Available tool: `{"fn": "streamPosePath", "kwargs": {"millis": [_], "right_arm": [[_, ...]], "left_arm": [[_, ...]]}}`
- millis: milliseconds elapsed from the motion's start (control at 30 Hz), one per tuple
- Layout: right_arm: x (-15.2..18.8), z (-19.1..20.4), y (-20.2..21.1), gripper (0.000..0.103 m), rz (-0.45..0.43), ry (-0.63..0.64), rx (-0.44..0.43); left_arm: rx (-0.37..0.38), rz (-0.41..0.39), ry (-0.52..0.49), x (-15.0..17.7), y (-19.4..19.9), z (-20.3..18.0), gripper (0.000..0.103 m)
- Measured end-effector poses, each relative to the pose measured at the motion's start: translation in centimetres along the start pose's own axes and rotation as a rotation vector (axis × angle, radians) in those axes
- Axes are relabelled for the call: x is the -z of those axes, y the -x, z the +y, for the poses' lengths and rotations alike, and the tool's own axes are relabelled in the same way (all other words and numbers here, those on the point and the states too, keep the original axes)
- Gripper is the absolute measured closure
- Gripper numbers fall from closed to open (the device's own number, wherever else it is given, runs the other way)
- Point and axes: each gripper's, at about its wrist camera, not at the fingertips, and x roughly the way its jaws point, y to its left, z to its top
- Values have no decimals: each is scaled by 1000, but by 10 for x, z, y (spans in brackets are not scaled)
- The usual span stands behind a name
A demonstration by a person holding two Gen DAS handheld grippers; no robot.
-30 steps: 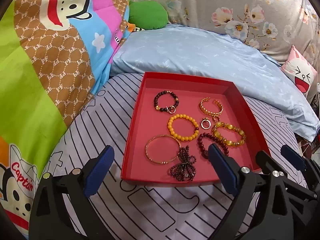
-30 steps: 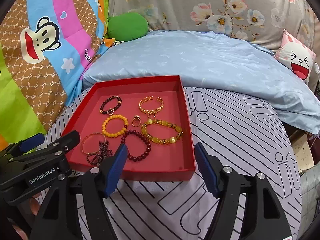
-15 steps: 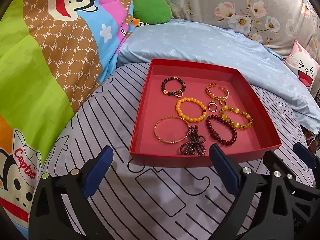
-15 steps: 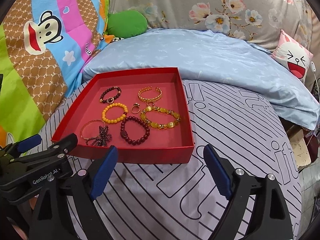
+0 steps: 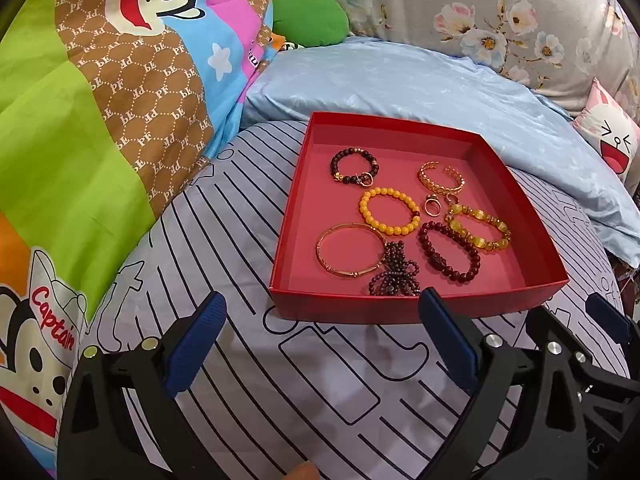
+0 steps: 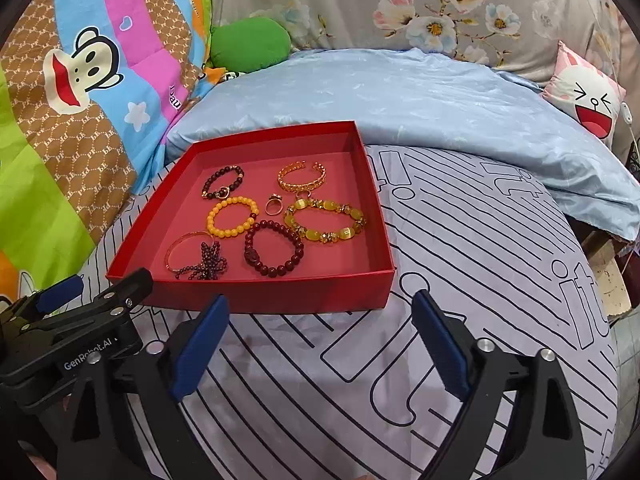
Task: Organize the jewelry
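A red tray [image 5: 400,308] [image 6: 280,300] lies on the striped bedsheet and holds several bracelets and a ring: an orange bead bracelet [image 5: 390,210] [image 6: 232,216], a dark red bead bracelet [image 5: 448,256] [image 6: 274,252], a yellow stone bracelet [image 5: 478,228] [image 6: 324,220], a thin gold bangle [image 5: 348,250], a gold cuff [image 5: 440,178] and a small ring [image 5: 432,206]. My left gripper [image 5: 322,340] is open and empty, just short of the tray's near edge. My right gripper [image 6: 320,340] is open and empty, also in front of the tray.
A light blue pillow [image 6: 400,92] lies behind the tray. A colourful monkey-print quilt [image 5: 100,100] rises on the left. A green cushion [image 6: 250,42] and a white cartoon cushion [image 6: 588,100] sit at the back. The bed edge drops off at the right [image 6: 612,280].
Both grippers have pulled back from the tray; the left fingertips that hung over its near edge now sit in front of it. The jewelry has not moved.
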Motion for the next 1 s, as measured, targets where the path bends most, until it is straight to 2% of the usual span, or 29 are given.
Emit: {"fn": "streamPosePath", "kwargs": {"millis": [267, 333, 467, 1000], "right_arm": [[2, 0, 3, 12, -23, 4, 11], [2, 0, 2, 6, -18, 0, 5], [2, -1, -1, 6, -2, -3, -16], [2, 0, -1, 6, -17, 6, 9]], "left_arm": [[1, -2, 1, 0, 0, 0, 11], [-8, -6, -1, 0, 0, 0, 11], [-14, -3, 7, -1, -1, 1, 10], [-29, -13, -4, -1, -3, 0, 10]]}}
